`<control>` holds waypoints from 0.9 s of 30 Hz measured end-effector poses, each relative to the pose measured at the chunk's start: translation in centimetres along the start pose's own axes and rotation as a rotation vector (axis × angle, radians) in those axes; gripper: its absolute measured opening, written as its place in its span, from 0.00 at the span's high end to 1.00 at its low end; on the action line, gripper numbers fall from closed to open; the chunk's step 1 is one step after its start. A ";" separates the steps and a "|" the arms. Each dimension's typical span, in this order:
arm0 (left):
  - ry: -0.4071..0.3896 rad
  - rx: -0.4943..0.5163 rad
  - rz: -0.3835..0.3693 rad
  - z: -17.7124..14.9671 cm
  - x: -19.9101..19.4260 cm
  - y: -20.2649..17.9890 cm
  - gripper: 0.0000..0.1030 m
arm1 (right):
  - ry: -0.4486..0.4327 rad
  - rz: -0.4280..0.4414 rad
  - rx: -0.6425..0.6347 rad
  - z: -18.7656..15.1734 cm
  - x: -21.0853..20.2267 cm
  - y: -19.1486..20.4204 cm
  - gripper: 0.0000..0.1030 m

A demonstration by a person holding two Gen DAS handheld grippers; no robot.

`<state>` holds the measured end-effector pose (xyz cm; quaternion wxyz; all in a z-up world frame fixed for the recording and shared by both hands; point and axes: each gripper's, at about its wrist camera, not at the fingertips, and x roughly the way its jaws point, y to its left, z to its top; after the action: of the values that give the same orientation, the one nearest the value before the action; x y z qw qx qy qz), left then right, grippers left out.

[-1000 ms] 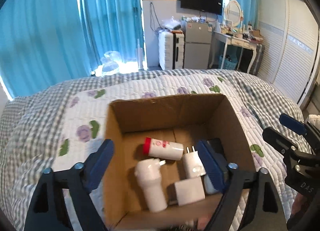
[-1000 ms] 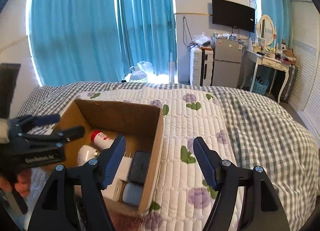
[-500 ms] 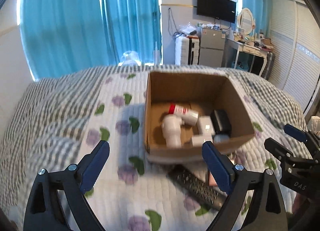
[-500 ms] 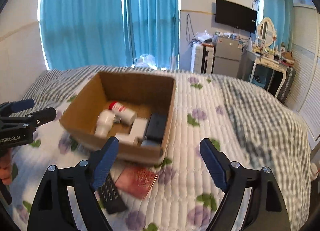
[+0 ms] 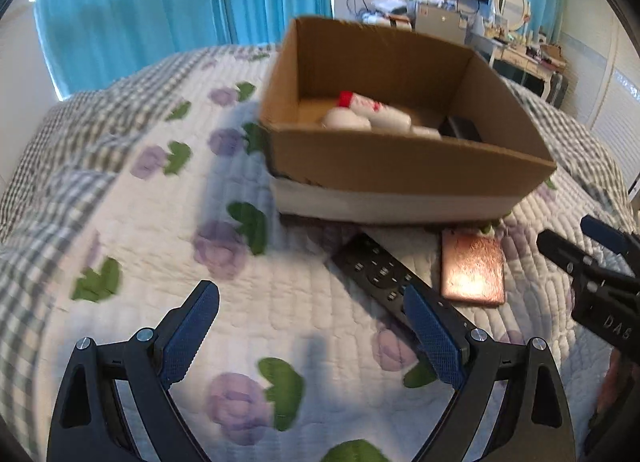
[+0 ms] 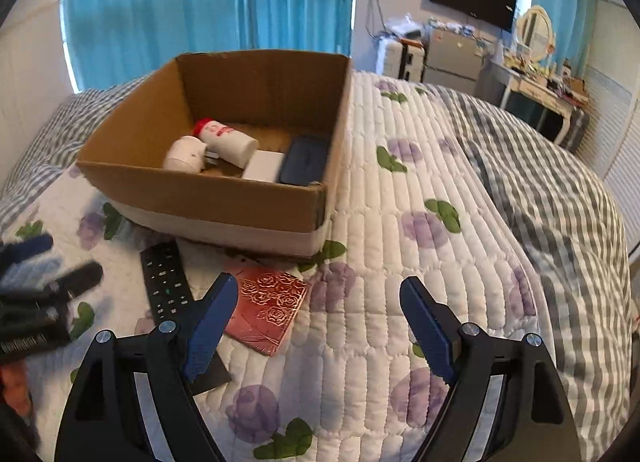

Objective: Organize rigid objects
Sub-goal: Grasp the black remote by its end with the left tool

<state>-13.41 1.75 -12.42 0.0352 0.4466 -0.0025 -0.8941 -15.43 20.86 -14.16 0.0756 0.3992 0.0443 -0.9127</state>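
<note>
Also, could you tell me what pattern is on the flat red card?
Embossed roses on the red card, clearest in the right wrist view.

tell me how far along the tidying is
Partly done. The box already holds a red-capped bottle, white pieces and a dark case. Nothing is in hand: the left gripper and right gripper are both open. Left on the quilt in front of the box: the remote and the red card.

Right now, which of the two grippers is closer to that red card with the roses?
The right. The right gripper has its left finger overlapping the red card; the left gripper sits farther left, beyond the remote control, with the card off to its right.
</note>
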 end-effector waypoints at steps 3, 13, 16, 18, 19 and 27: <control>0.030 -0.020 -0.025 -0.2 0.9 -1.3 0.07 | 0.011 -0.012 0.028 0.0 0.2 -0.6 0.19; 0.138 0.018 -0.118 -1.1 4.9 -5.5 0.19 | 0.013 -0.001 0.075 0.0 0.2 -1.6 0.19; 0.159 -0.016 -0.127 -0.9 5.8 -5.6 0.20 | 0.018 0.000 0.077 0.0 0.4 -1.6 0.19; 0.178 -0.010 -0.127 -0.9 6.3 -6.0 0.20 | 0.023 -0.001 0.077 -0.1 0.5 -1.6 0.19; 0.175 -0.003 -0.119 -1.0 6.2 -6.2 0.21 | 0.025 -0.004 0.076 -0.1 0.6 -1.6 0.19; 0.180 0.001 -0.168 -1.8 3.7 -4.8 0.69 | 0.021 -0.020 0.059 -0.2 0.5 -1.3 0.19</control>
<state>-14.49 6.34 -16.56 -0.0401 0.5237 0.0378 -0.8501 -15.83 22.16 -14.65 0.0539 0.4103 0.0220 -0.9101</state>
